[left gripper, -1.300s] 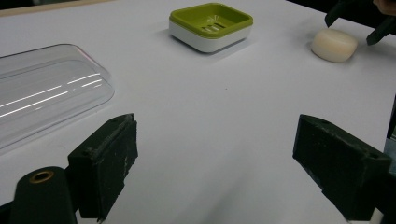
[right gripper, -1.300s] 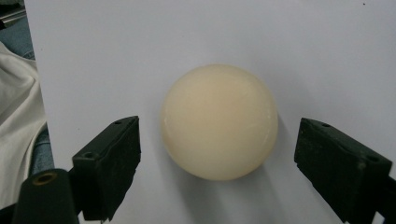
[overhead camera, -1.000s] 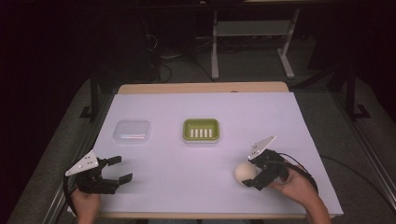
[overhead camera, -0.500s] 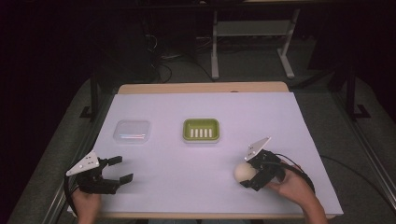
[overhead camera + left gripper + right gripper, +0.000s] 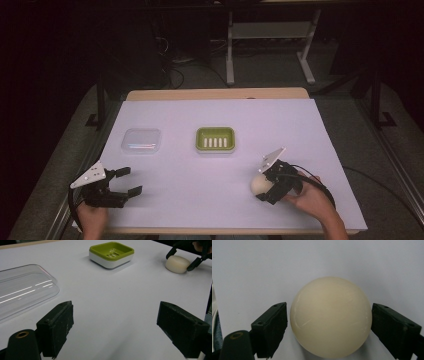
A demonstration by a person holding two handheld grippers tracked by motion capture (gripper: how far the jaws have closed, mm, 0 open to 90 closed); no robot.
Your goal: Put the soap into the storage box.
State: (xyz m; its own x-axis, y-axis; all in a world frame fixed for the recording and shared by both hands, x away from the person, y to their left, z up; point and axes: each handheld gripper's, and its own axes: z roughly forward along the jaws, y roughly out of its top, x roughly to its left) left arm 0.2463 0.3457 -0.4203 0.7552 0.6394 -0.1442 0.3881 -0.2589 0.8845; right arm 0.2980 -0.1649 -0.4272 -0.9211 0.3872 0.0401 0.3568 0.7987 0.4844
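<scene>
The soap (image 5: pixel 331 317) lies on the counter (image 5: pixel 300 130) near its right front, between the right gripper's (image 5: pixel 267 186) parted jaws. Smooth and likely slippery: grip its widest middle. The left gripper (image 5: pixel 125 182) gapes, empty.

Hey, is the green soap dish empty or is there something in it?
Empty. The soap dish shows only its slotted green floor in the high view and the left gripper view; the soap lies on the table between the right gripper's jaws.
</scene>
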